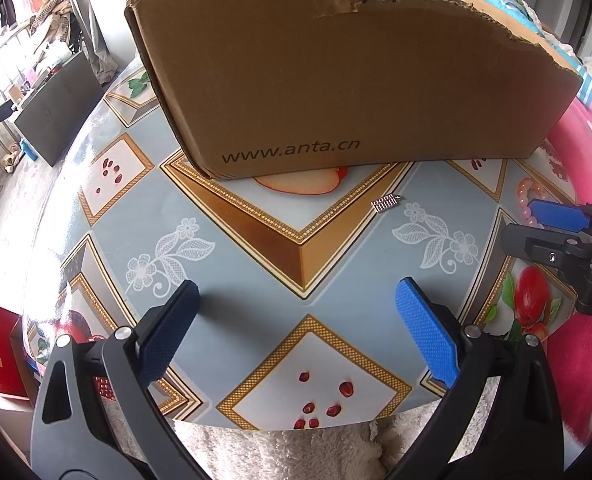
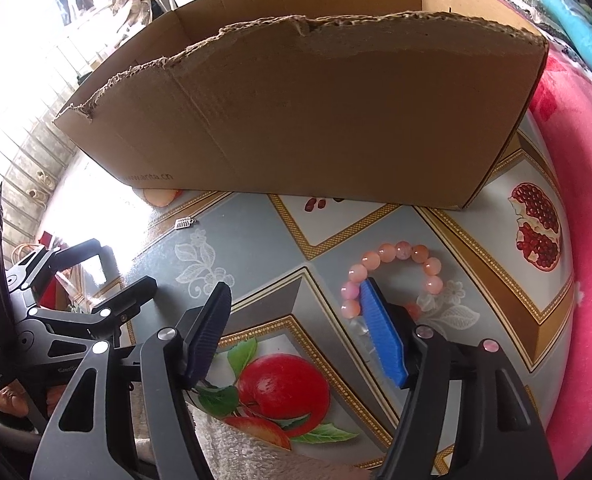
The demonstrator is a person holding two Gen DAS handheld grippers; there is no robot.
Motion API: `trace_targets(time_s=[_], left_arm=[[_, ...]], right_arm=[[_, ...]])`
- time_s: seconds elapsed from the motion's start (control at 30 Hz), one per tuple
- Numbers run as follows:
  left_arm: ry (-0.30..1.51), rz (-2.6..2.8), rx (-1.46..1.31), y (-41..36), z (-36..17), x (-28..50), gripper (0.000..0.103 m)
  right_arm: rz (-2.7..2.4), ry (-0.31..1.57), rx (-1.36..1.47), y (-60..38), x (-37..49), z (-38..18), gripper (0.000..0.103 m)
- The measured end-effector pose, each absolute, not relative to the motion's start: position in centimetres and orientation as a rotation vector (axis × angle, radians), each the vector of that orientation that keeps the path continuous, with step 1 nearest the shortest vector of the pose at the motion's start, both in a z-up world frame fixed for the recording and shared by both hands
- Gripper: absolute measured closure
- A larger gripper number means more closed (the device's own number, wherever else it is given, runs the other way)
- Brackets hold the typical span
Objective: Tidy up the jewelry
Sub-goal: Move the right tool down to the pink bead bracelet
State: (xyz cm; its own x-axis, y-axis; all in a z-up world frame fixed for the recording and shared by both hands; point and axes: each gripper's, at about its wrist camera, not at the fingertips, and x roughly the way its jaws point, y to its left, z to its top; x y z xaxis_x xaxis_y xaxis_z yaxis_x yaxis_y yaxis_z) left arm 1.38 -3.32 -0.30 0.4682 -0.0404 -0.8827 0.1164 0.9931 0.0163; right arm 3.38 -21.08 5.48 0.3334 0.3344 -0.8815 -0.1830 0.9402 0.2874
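Left wrist view: the left gripper (image 1: pixel 296 308) hangs with jaws wide and empty, the small silver charm (image 1: pixel 386 203) on the table (image 1: pixel 236 272) ahead and slightly right, near the cardboard box (image 1: pixel 336 80). Right wrist view: the right gripper (image 2: pixel 296 316) has jaws apart, empty; the pink bead bracelet (image 2: pixel 392 252) lies just ahead, behind the blue pad, nearer this hand.

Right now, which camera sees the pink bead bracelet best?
The right wrist view. There the pink bead bracelet lies almost whole on the tablecloth, with the right claw's blue finger covering only part of it. The left wrist view catches just a few beads at its right edge, behind that same claw.
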Motion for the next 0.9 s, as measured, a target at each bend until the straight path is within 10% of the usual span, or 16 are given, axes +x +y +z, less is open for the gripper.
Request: trace_targets(time_s=[0.9], left_arm=[[1.074, -0.095, 0.079, -3.46, -0.29, 1.18, 0.007]], right_arm=[[0.337, 1.179, 0.143, -20.51, 3.42, 5.15, 0.038]])
